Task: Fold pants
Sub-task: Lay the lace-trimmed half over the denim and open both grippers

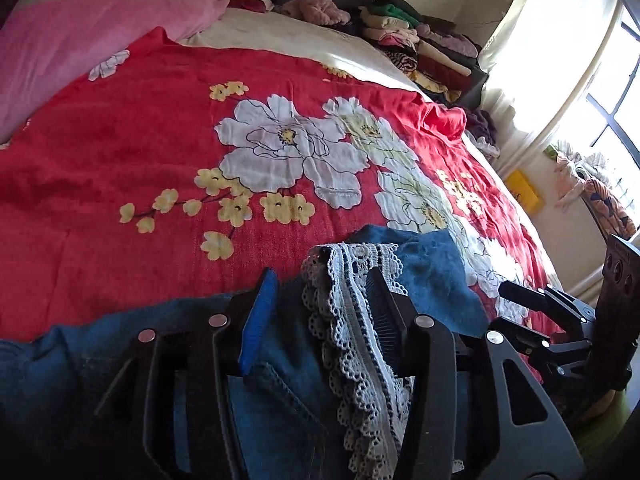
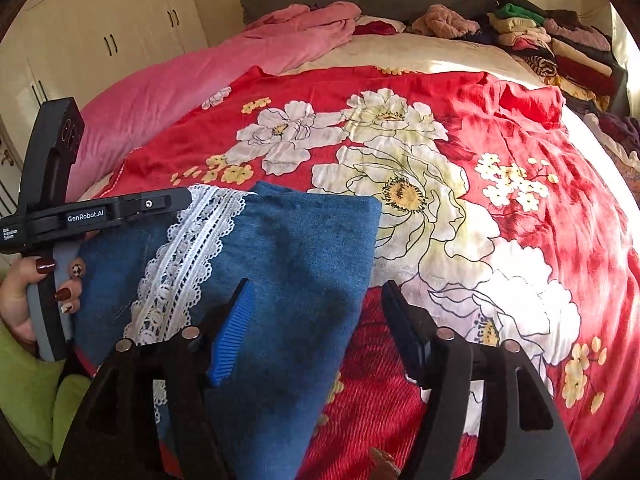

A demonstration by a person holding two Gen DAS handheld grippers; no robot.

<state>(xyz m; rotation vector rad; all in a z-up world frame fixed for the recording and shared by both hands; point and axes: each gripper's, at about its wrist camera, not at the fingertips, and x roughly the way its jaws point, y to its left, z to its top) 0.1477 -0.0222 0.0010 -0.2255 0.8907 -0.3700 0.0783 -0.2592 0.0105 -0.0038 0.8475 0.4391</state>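
the pants point(image 2: 288, 264), blue denim with a strip of white lace trim point(image 2: 188, 256), lie bunched at the lower left of the right wrist view, on the red flowered bedspread point(image 2: 520, 160) of the bed. the left gripper point(image 1: 320, 292) sits low in the centre of its own view, its fingers point(image 1: 260, 312) set either side of the lace and denim; the cloth is draped between them and over the far one, but whether the pads actually press on it i cannot tell. a hand point(image 2: 36, 292) with dark painted nails grips that tool's handle at the left edge of the right wrist view. the right gripper point(image 2: 320, 320) is at the bottom centre of its view with fingers spread wide, one blue pad point(image 2: 232, 332) over the denim, the other over bare bedspread, holding nothing. by the look of it the fold is partway, the cloth doubled but lumpy, and the step in hand is getting a fresh hold to lay the next fold. to do it well, i'd say the right side should bite the loose denim edge near the middle of the frame, taking both layers and not just the top one, while the left keeps the lace end from sliding. lift only enough to clear the bedspread, since the red cover is soft and could be pinched too. carry the edges over together, line them up, then let go. the stack of clothes point(image 2: 552, 40) at the upper right is well apart, no obstacle.
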